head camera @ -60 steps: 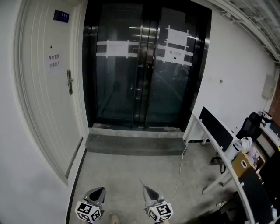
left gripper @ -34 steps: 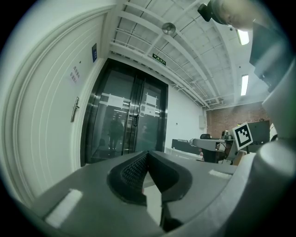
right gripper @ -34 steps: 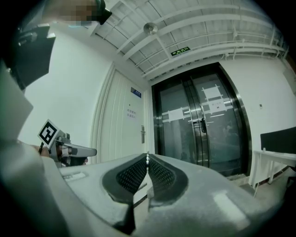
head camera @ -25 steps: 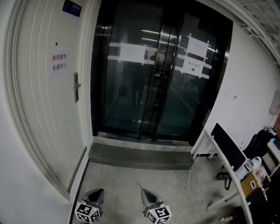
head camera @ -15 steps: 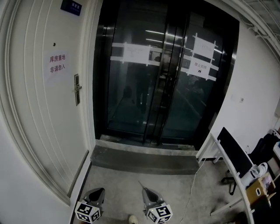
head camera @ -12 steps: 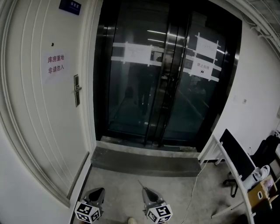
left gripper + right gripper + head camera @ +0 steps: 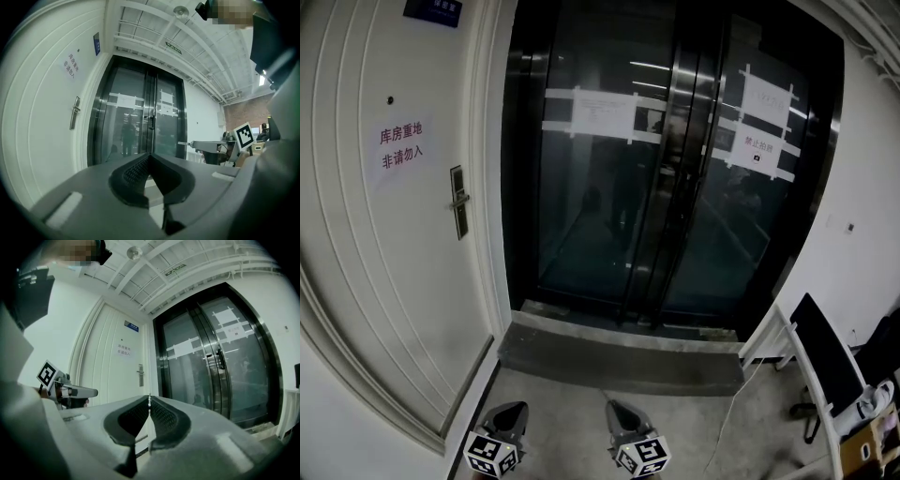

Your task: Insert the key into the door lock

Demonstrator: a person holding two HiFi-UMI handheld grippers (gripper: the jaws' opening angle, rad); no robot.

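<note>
White door with red lettering on its sign, blue plate up top. Glass doors framed black, white sheets taped on. Grey floor. Grey left gripper and right gripper, black-and-white marker cubes, pale key.

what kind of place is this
Probably the entrance hall of an office building: tall dark glass double doors with paper notices taped on, a white door bearing a printed sign, and a desk with a monitor at the right.

I'm seeing grey left gripper, grey right gripper, each carrying a black-and-white marker cube; pads dark, ribbed.
</note>
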